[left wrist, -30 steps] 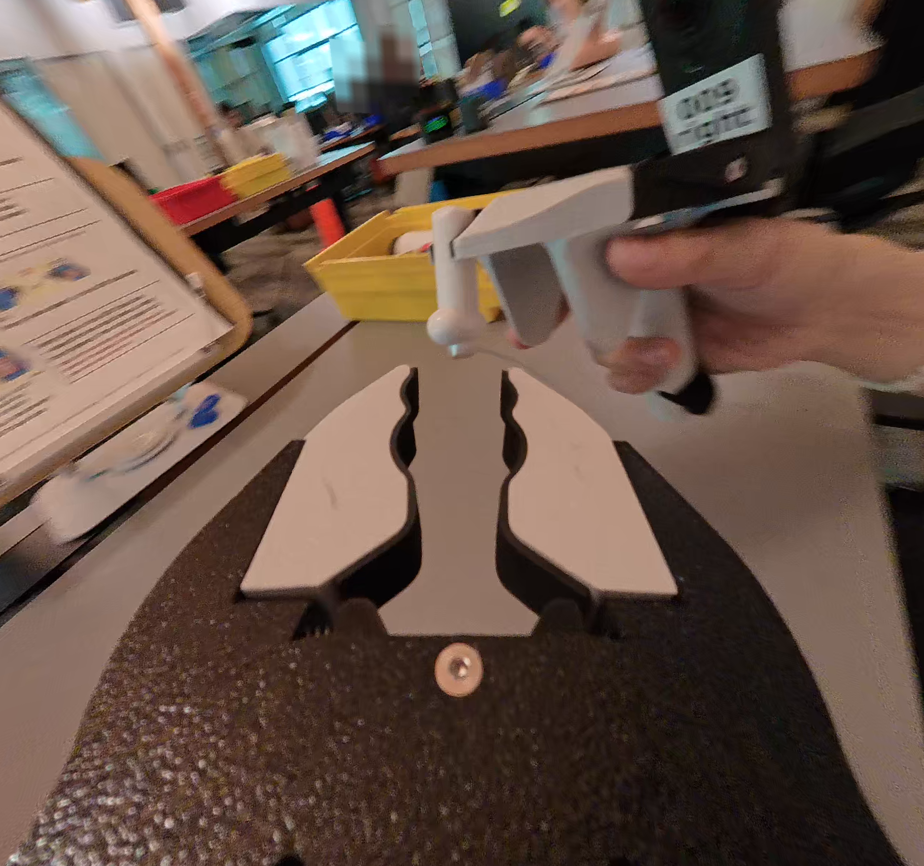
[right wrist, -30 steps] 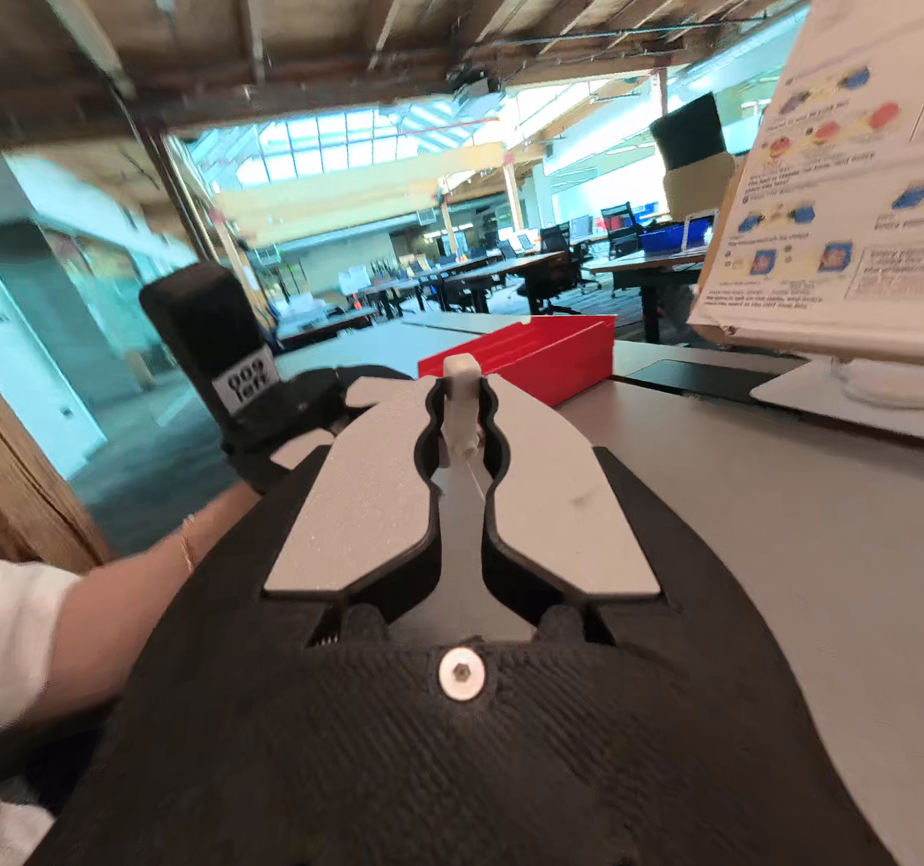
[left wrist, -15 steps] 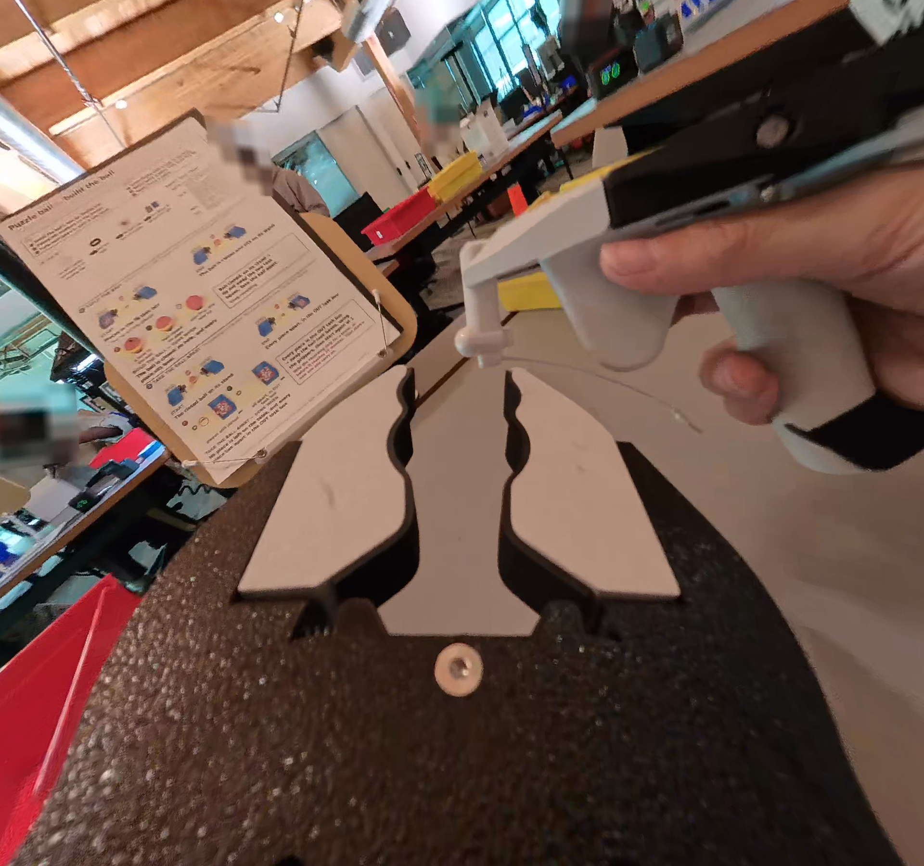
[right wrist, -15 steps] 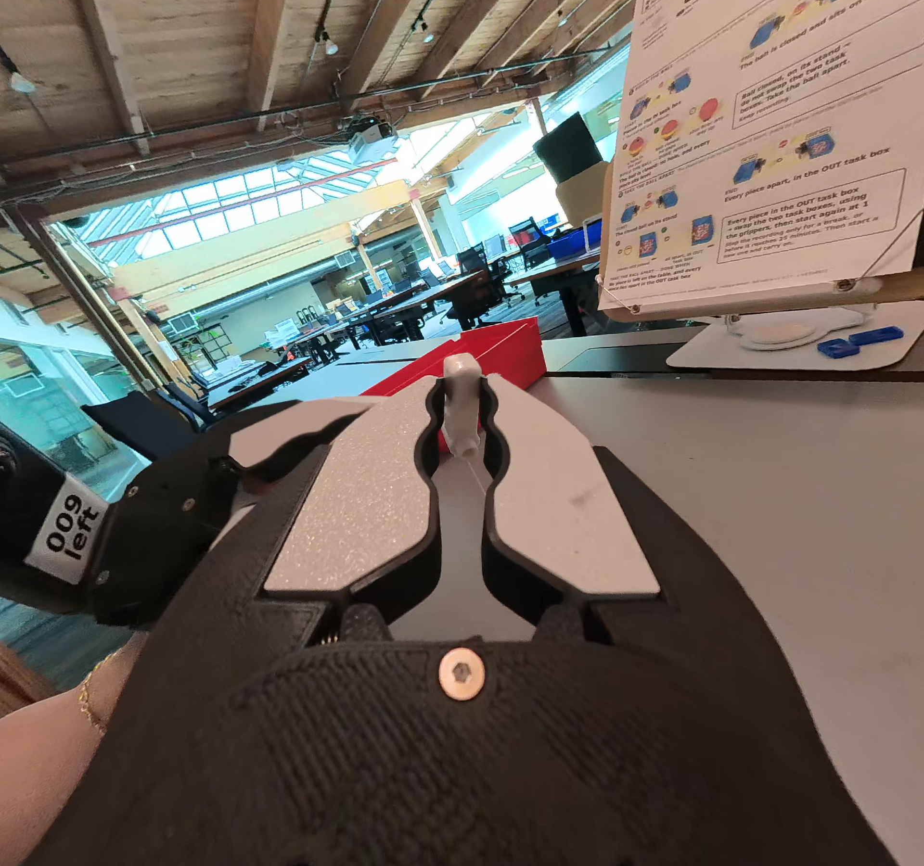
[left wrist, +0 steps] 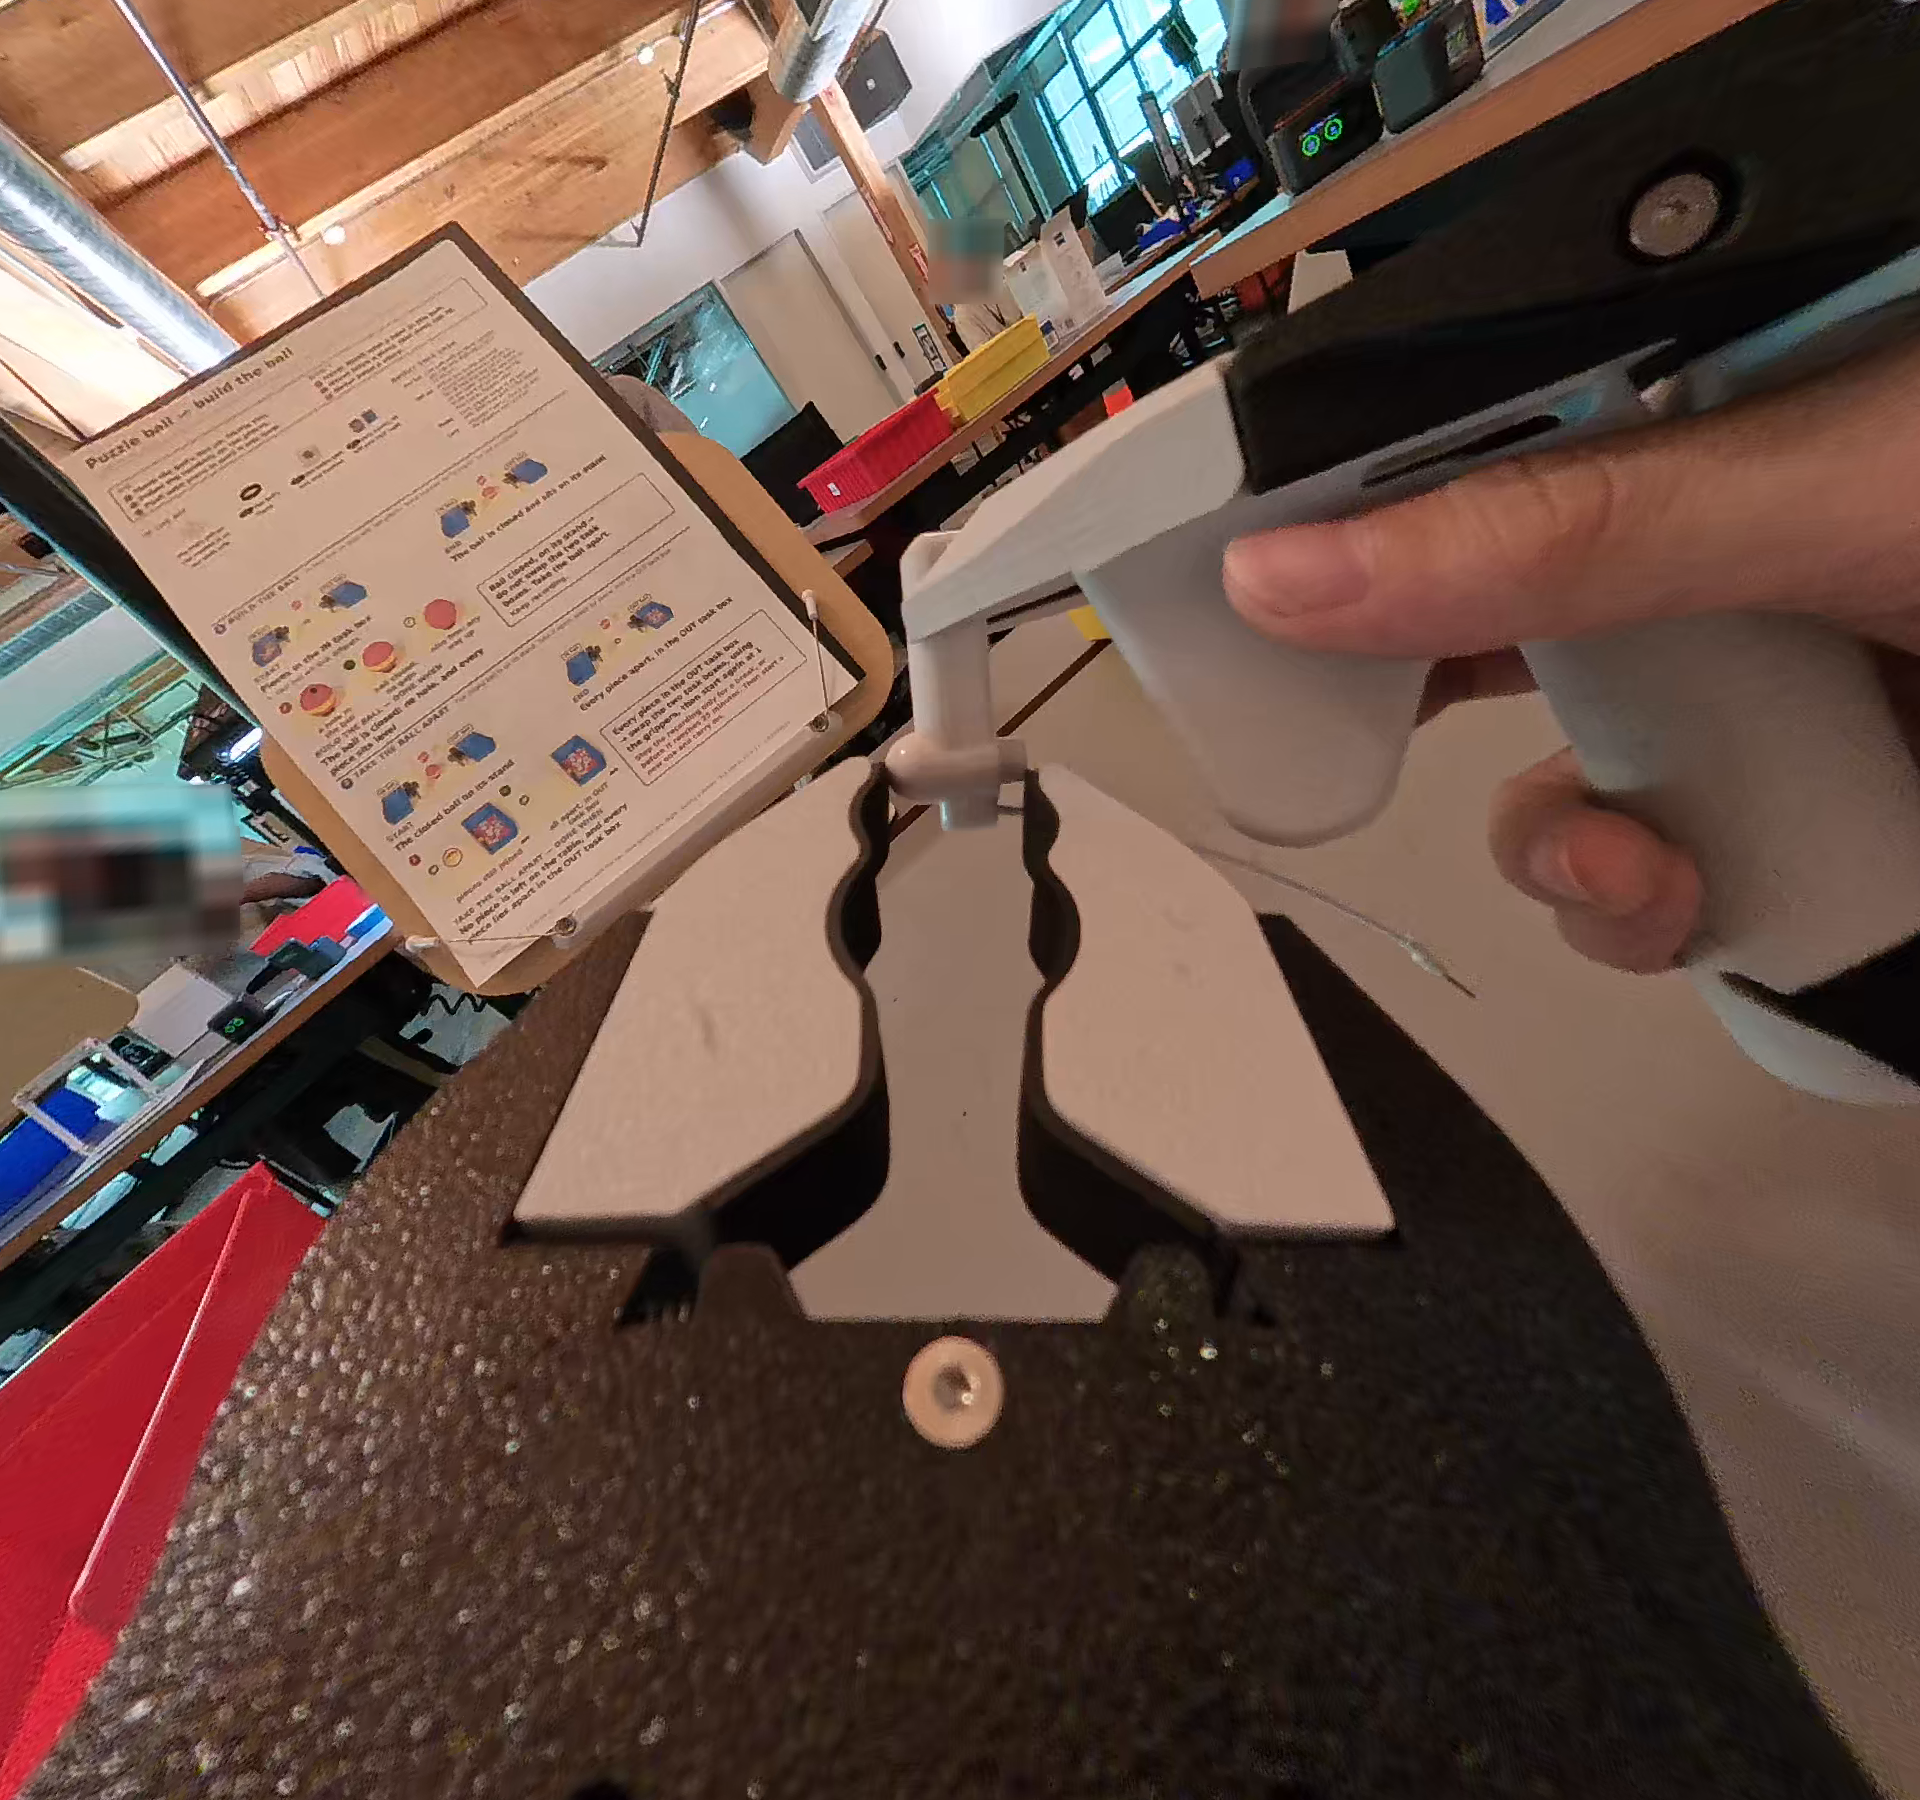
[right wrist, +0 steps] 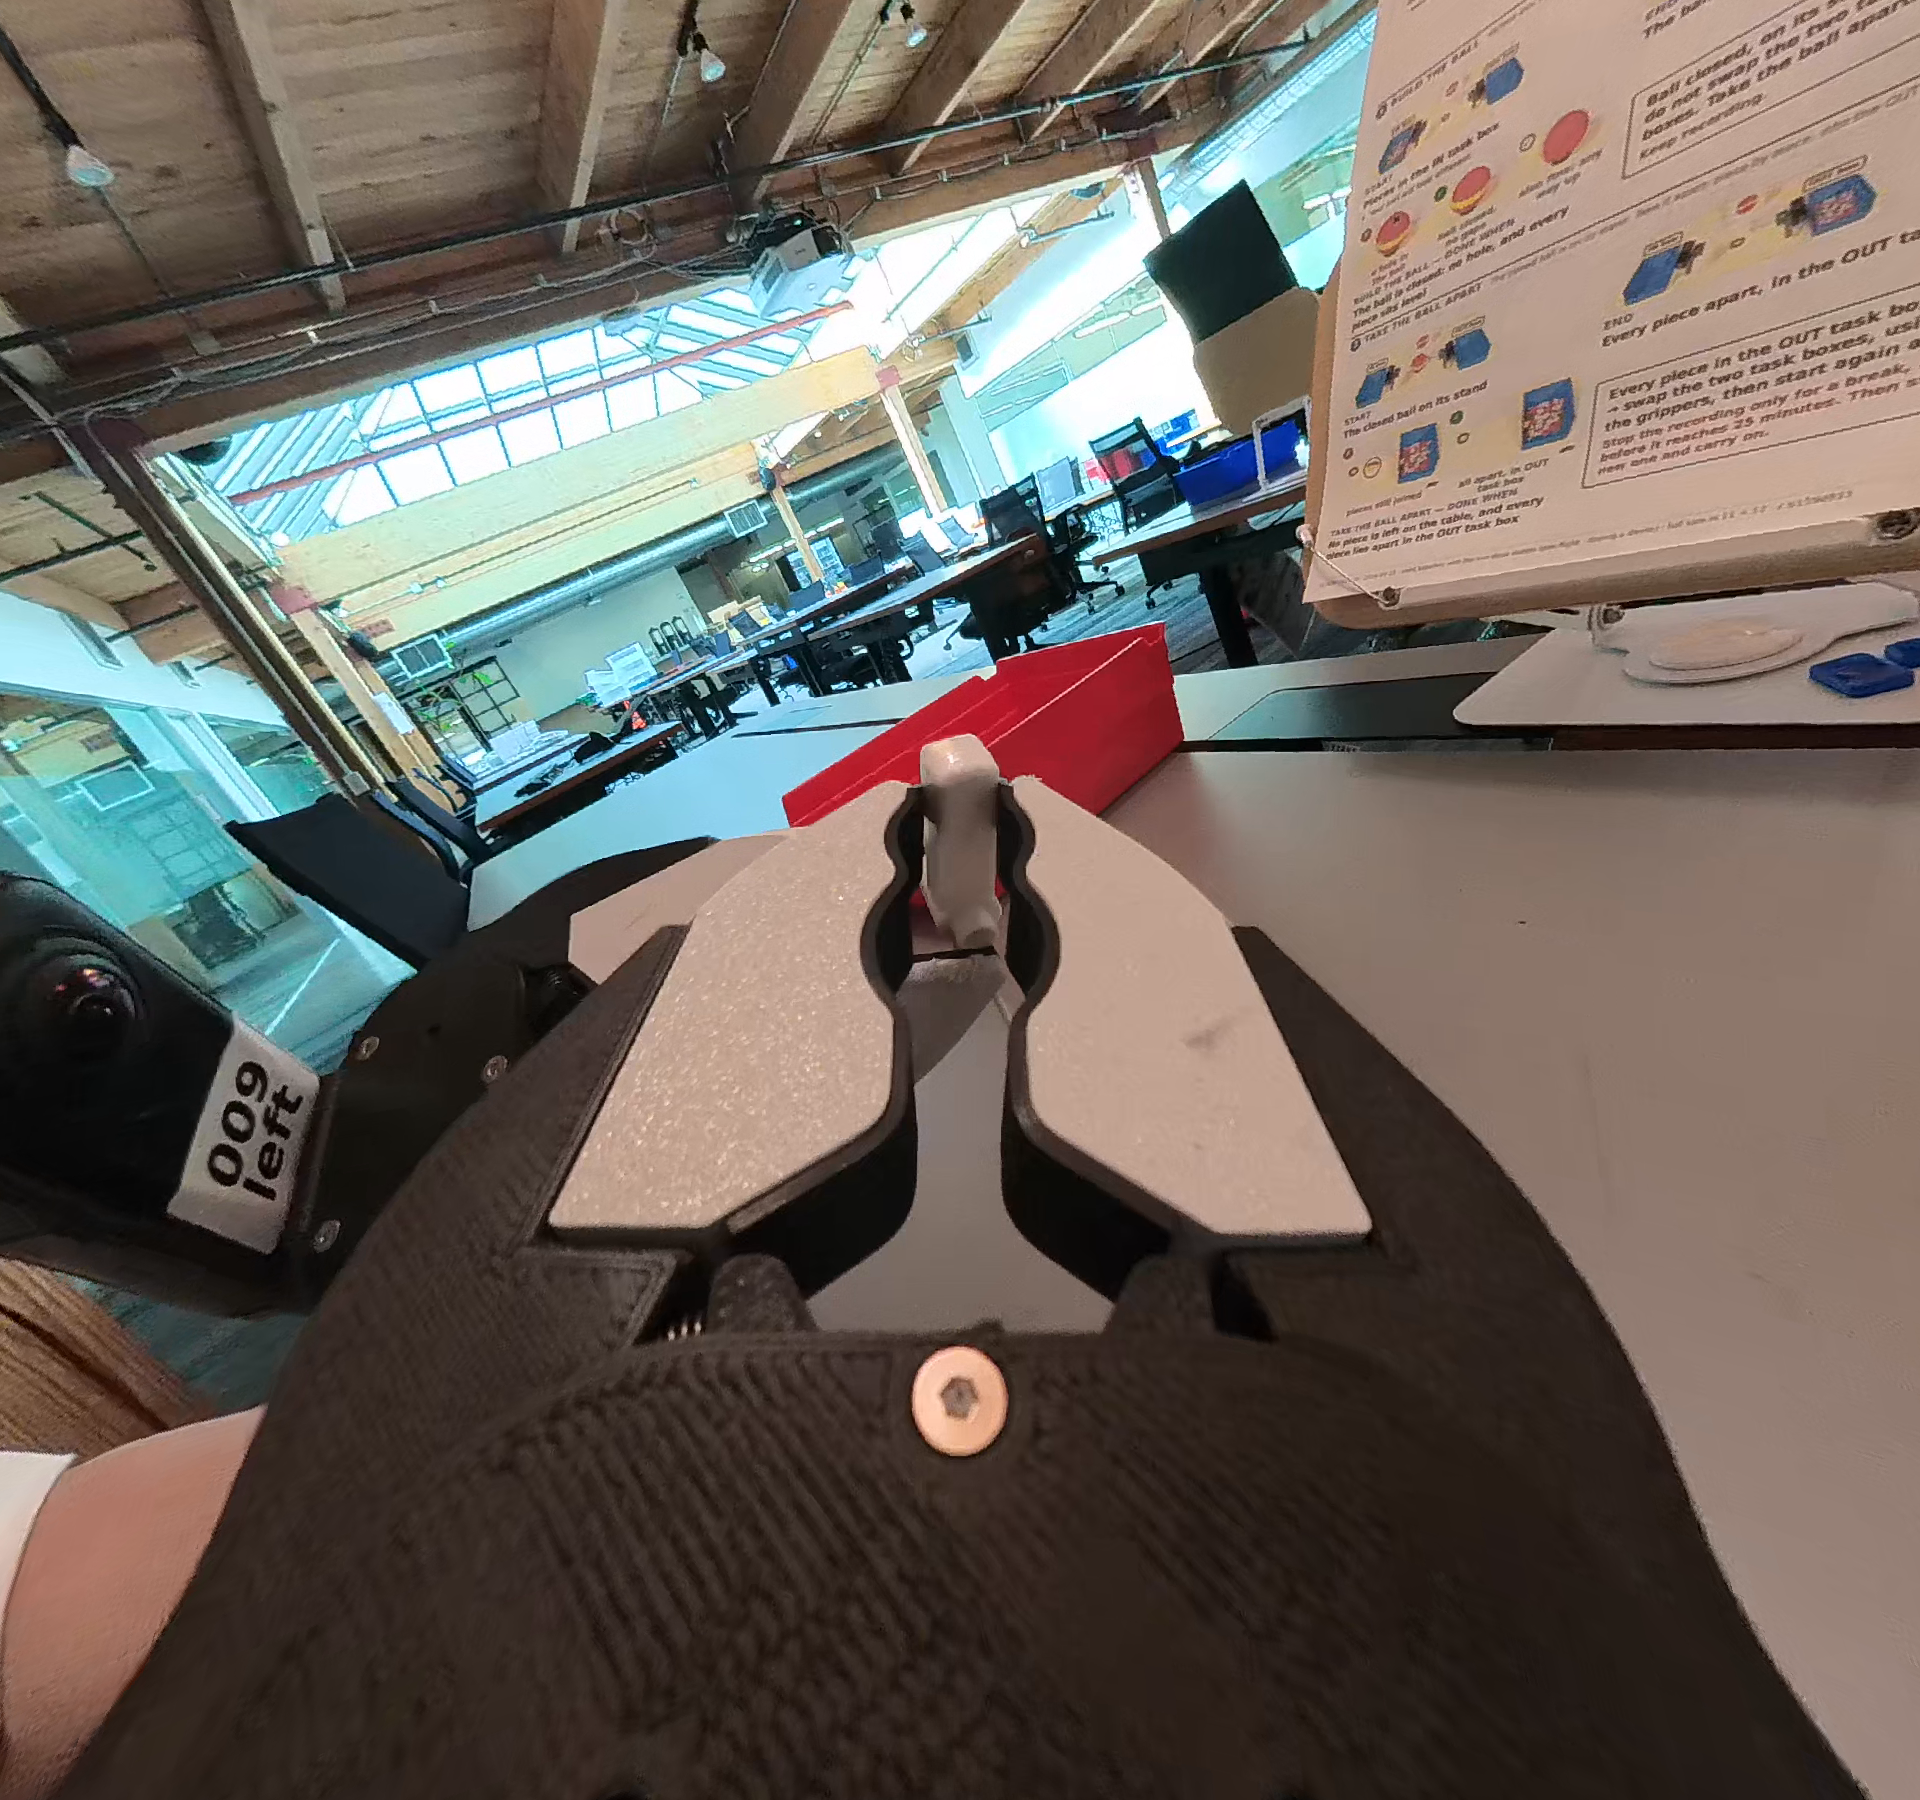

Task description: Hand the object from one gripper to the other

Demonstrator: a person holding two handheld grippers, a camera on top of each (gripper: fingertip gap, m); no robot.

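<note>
In the left wrist view, a red bin (left wrist: 125, 1355) fills the lower left corner, cut off by the frame edge so its contents cannot be seen. Above it a printed instruction sheet (left wrist: 457, 597) on a wooden board blocks the room behind. At centre, the left gripper (left wrist: 956, 815) has its fingers apart, with the small white peg-shaped object (left wrist: 951, 763) hanging at their tips, touching neither clearly. At right, a hand (left wrist: 1621, 628) grips the other tool's handle. In the right wrist view, the left tool's camera body sits at the left edge. At centre, the right gripper (right wrist: 961, 815) is clamped on the object (right wrist: 958, 846), in front of a red bin (right wrist: 1049, 722) whose inside is hidden. The grey table (right wrist: 1558, 919) spreads right.
</note>
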